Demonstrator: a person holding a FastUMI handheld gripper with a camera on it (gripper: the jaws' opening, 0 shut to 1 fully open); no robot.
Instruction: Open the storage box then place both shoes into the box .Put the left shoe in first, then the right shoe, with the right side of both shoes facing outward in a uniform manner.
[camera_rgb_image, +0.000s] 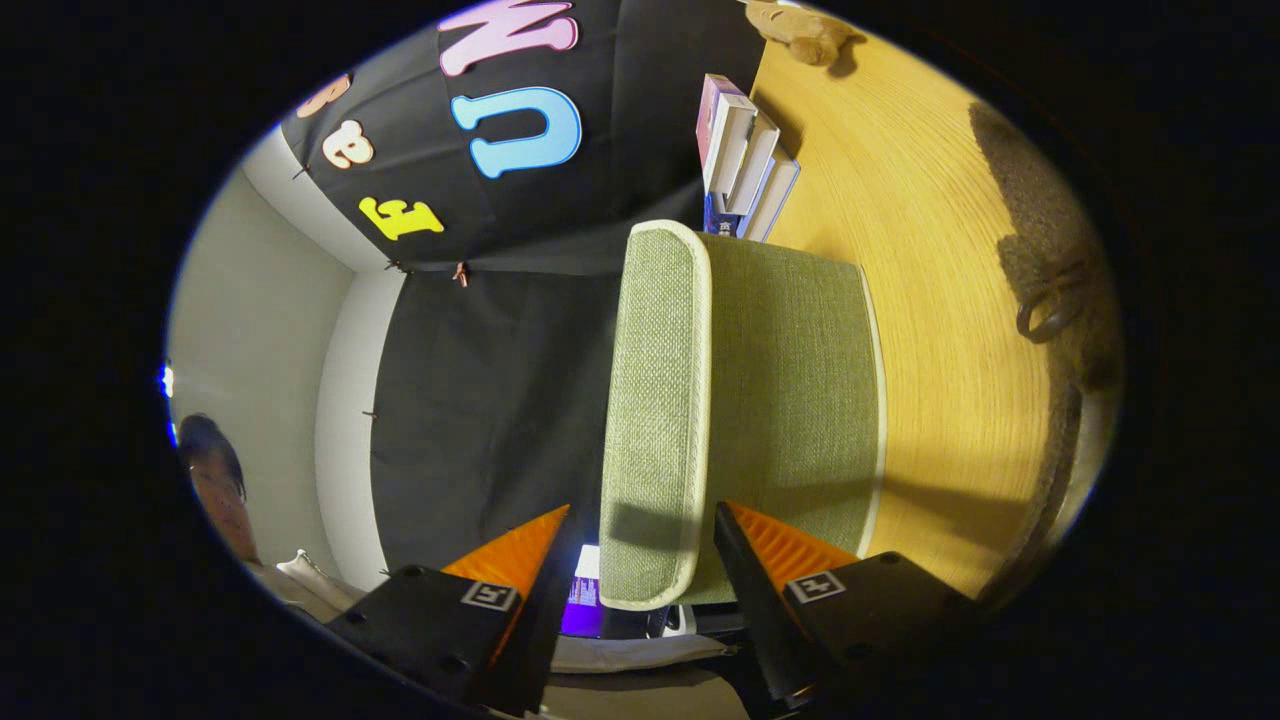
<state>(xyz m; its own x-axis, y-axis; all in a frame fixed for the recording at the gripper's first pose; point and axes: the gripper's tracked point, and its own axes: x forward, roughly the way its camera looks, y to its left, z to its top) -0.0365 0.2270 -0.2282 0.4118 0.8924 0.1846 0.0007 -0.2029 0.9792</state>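
Wooden tabletop carried the scene, camera rolled sideways. Gripper was spread wide, the rim of the green fabric storage box sitting between the fingers, neither visibly pressing on it. Lid looked raised on edge. Beyond the box, a stack of books stood by the tabletop's back edge; further off, a brown plush toy.
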